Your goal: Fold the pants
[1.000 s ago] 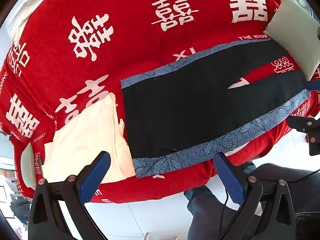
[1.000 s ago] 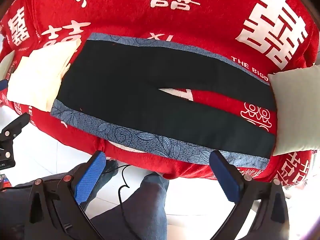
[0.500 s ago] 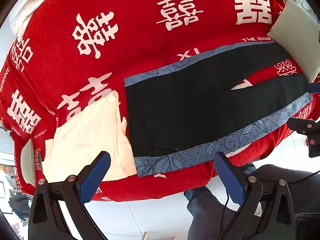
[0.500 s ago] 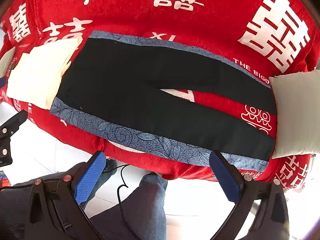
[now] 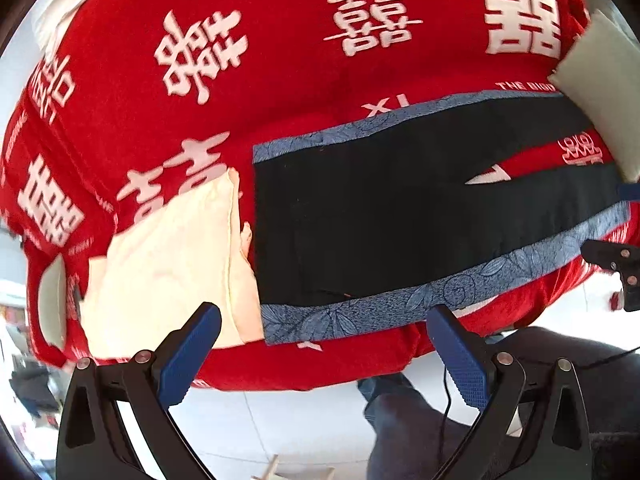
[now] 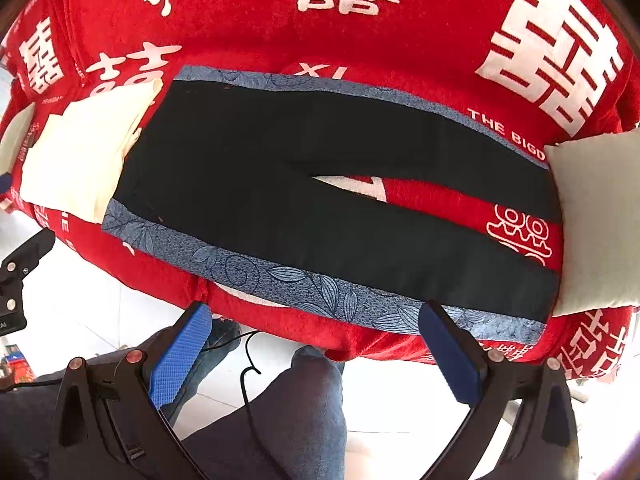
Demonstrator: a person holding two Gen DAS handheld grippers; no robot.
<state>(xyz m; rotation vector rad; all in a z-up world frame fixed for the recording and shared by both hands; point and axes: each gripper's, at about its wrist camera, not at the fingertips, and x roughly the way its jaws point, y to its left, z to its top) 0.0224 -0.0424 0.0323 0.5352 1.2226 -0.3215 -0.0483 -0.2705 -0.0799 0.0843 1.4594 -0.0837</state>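
Note:
Black pants [image 5: 380, 216] [image 6: 288, 184] with blue leaf-patterned side stripes lie flat on a bed under a red blanket [image 5: 280, 60] [image 6: 360, 32]. The waist points left and the two legs spread apart toward the right. My left gripper [image 5: 320, 328] hovers open off the bed's near edge, just below the waist end's blue stripe. My right gripper [image 6: 316, 324] is open too, held off the bed's edge below the near leg's stripe. Neither touches the pants.
A folded cream cloth [image 5: 168, 264] [image 6: 80, 156] lies against the waist on the left. A pale green-grey folded cloth [image 5: 596, 92] [image 6: 596, 216] rests by the leg ends on the right. A person's jeans-clad legs [image 6: 296, 412] and white floor are below.
Both grippers have crept slightly closer to the bed's near edge; the pants sit a little lower and larger in each view. Jaws stay open, pants unmoved.

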